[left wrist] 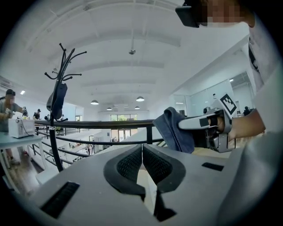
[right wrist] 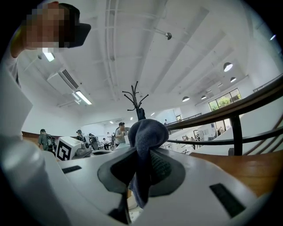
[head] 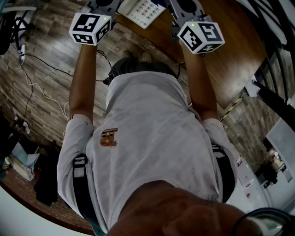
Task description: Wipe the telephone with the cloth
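Wooden surface takes up the far right of the head view, with plank flooring to its left. Both tongs are held over it at the far end of the person's outstretched arms.

The left tongs are closed, the ribbed black pads meeting in a thin line with nothing between them. The right tongs are clamped on a dark blue-grey cloth. The cloth bunches into a rounded lump above the pads and trails down between them. From the left gripper view it hangs in the air off the tip of the right tongs, just to the right, clear of the surface.

A white push-button telephone lies on the surface at the far edge of the head view, between the two marker cubes.

Beyond the tongs, a black railing runs across, a coat stand rises at the left, and an open hall with a white ceiling lies behind.
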A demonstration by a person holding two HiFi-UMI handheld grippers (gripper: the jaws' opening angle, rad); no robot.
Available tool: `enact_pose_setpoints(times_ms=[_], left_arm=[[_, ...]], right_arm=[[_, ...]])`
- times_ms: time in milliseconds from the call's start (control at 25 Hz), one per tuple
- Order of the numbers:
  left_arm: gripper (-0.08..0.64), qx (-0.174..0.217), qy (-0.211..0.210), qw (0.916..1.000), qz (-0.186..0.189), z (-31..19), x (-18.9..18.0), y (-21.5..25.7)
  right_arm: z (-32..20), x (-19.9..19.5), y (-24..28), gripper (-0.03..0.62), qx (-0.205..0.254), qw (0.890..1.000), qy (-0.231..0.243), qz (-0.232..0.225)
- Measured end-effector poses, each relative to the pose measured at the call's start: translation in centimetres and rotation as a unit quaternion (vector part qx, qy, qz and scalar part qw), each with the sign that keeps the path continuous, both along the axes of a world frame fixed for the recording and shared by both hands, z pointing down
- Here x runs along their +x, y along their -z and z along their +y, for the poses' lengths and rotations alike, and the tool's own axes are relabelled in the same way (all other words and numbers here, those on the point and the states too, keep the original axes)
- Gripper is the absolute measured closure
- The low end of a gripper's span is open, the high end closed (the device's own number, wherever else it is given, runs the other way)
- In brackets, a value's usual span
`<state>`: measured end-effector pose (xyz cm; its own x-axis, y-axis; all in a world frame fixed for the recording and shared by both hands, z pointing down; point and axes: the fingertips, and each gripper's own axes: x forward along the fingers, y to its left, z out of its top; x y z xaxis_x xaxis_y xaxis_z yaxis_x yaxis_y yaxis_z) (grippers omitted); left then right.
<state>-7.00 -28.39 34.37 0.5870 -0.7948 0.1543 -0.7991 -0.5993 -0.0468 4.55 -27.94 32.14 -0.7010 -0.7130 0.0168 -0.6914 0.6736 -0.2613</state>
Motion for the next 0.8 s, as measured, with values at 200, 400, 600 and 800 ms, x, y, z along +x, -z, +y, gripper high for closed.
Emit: enact_pose_setpoints(times_ms=[200, 400, 600, 800], left_arm=[[0.54, -0.025, -0.018, 0.9994, -0.016, -2.1, -0.7, -1.3], [0.538, -0.061, -0.046, 0.9966, -0.031, -3.8, -0.8, -3.2], [0.538, -0.106, -0.063, 0.9907, -0.057, -4.9, -0.9, -5.8], [0.5, -0.145, -0.075, 0.984, -0.071, -5.8, -0.8, -8.1]], right_arm=[[-1.8, -1.3, -0.9, 0.52, -0.026, 1.0, -0.015, -0.002], [-3.4, -2.3, -2.1, 0.52, -0.052, 0.998, -0.033, 0.004], [-4.2, -2.9, -3.6, 0.52, -0.086, 0.995, -0.046, 0.007], [-5.3, -3.3, -5.4, 0.52, -0.118, 0.991, -0.056, 0.017]])
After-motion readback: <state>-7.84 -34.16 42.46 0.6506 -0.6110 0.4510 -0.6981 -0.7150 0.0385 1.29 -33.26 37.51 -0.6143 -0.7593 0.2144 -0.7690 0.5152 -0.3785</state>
